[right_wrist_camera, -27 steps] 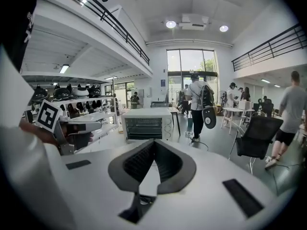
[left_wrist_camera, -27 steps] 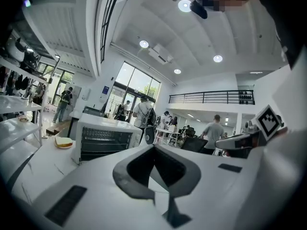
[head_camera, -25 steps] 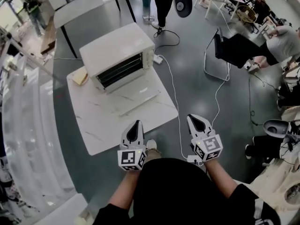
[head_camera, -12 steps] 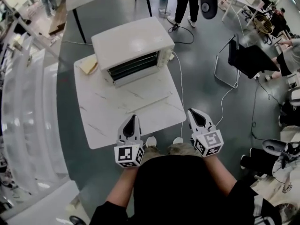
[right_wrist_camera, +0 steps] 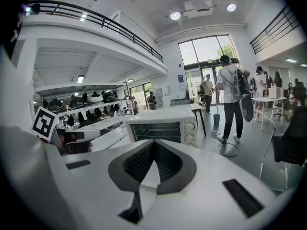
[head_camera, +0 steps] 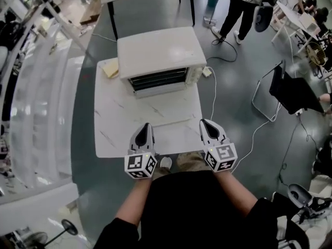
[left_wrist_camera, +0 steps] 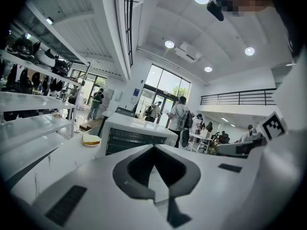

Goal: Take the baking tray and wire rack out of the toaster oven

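Left gripper [head_camera: 143, 138] and right gripper [head_camera: 208, 131], both pressed together and empty, hover at the tabletop's [head_camera: 124, 123] near edge; the baking tray and wire rack sit indistinct inside the toaster oven [head_camera: 160, 56] at the far end, likely light, stiff, slick metal, best pinched at the front rim.

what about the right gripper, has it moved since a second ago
Yes: the right gripper has closed in on the table, from over the floor to its near right corner.

Yellow object [head_camera: 110, 68] on white marble table [head_camera: 124, 126]; black chair [head_camera: 291, 90].
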A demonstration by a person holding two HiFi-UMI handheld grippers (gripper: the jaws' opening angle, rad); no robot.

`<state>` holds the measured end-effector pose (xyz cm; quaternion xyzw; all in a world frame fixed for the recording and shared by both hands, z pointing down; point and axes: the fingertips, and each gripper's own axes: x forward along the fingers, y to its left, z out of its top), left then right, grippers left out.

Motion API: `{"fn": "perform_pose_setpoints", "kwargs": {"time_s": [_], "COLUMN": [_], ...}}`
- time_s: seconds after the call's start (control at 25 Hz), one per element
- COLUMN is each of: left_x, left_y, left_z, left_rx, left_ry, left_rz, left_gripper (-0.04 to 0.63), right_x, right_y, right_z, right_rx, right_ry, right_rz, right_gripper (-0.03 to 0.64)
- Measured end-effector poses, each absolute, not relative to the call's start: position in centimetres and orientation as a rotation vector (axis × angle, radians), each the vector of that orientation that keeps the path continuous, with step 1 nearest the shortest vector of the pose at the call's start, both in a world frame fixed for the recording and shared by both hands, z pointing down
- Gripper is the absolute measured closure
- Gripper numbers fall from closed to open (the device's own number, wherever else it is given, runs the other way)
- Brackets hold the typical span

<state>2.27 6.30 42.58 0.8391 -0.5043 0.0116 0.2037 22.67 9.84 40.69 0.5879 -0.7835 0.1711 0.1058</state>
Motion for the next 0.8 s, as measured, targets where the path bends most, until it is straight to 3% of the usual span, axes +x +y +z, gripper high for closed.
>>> {"fn": "perform_pose_setpoints", "kwargs": {"time_s": [0.44, 0.8], "left_x": [7.0, 7.6], "left_y": [2.2, -2.8], "left_z": [43.9, 45.9], "left_rx": [2.214, 2.04], "left_ry": [-1.612, -1.553], "left_rz": [0.092, -0.081], "left_gripper": [0.577, 0.577], "right_x": [27.8, 25.9], "right_y": [2.6, -2.6], "right_z": [43.7, 45.7], "right_rx": [1.53, 1.485], "right_ry": [-2.431, -2.485], "right_rz": [0.578, 0.667], "right_gripper": [0.594, 0.595]}}
